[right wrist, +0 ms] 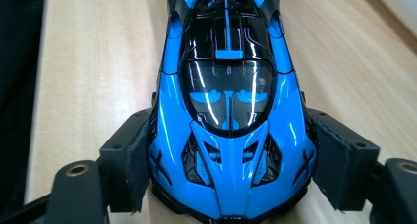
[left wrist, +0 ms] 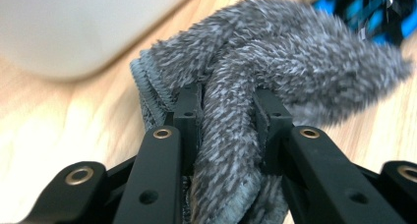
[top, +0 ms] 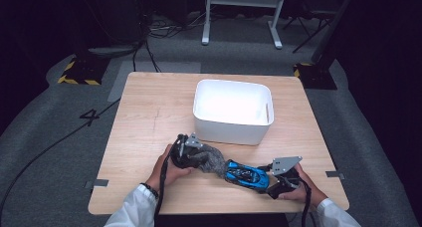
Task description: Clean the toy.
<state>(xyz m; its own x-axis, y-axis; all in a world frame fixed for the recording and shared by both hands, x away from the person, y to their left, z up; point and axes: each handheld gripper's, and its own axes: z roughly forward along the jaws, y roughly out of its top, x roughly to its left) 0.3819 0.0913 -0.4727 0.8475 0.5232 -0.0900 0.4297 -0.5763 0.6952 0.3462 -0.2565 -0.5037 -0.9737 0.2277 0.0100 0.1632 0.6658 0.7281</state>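
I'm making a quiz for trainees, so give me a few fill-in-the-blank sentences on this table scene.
1. The left gripper is shut on a fuzzy ____ cloth.
2. The right gripper clamps a toy car whose body is ____ with black.
3. Behind both on the wooden table stands a ____ bin, open on top.

Missing words: grey; blue; white
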